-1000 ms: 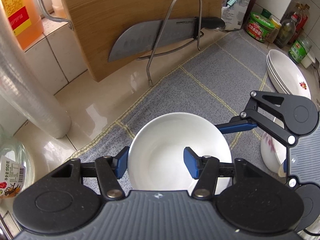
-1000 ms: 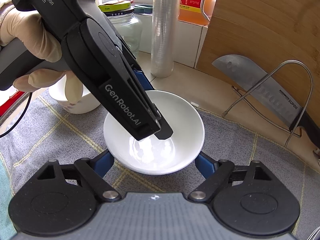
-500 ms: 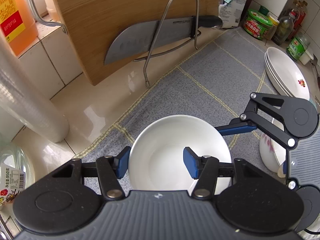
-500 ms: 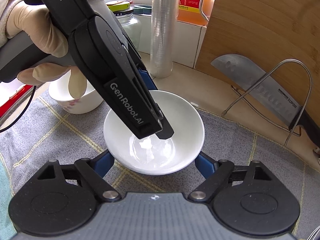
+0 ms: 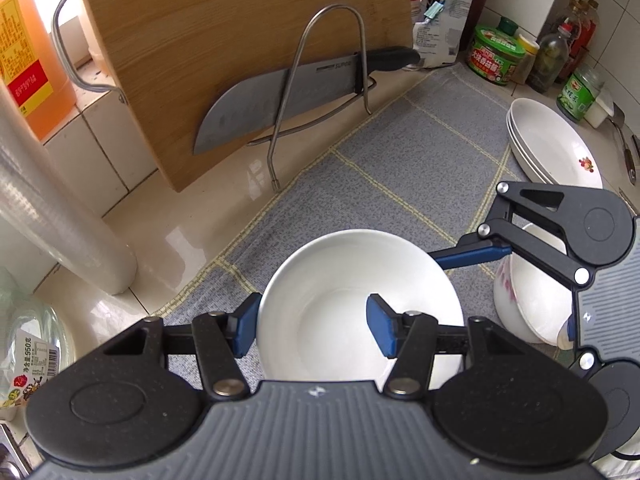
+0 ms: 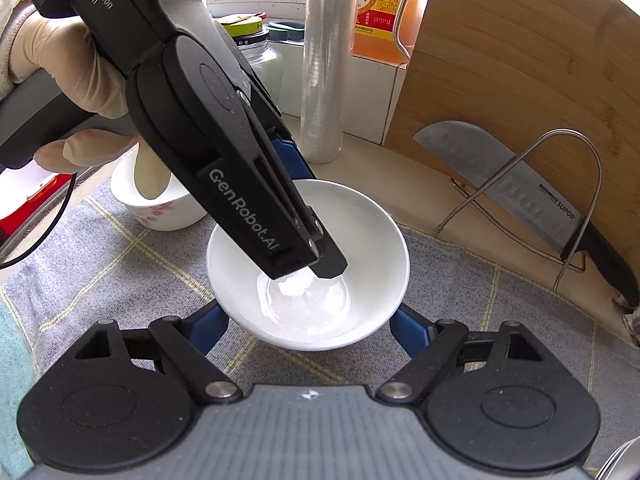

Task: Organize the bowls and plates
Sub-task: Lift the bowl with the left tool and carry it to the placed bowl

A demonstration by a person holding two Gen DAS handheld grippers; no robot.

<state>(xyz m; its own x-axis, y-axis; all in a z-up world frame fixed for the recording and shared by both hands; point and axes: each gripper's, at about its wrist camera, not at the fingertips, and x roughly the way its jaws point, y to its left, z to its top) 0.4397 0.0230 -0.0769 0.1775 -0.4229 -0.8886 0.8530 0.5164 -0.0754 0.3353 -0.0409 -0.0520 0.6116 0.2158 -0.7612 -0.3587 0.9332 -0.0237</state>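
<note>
A plain white bowl (image 5: 340,280) sits low over the grey checked mat (image 5: 400,168). My left gripper (image 5: 313,330) is shut on its rim, with one blue pad outside the wall and the other inside. From the right wrist view, the left gripper (image 6: 308,268) reaches down into the white bowl (image 6: 360,232). My right gripper (image 6: 310,326) holds the bowl from the near side, its pads against the outer wall below the rim. One of its blue fingers (image 5: 476,254) meets the bowl's right edge.
A flowered bowl (image 5: 528,300) stands under the right gripper and another flowered bowl (image 6: 160,208) behind the gloved hand. Stacked white plates (image 5: 552,144) lie far right. A cutting board (image 5: 240,40), a knife (image 5: 280,96) in a wire rack, a wrap roll (image 5: 60,208) and jars line the wall.
Almost nothing has changed. The left gripper leans slightly differently, so its view has drifted a little. The bowl and the right gripper keep their places.
</note>
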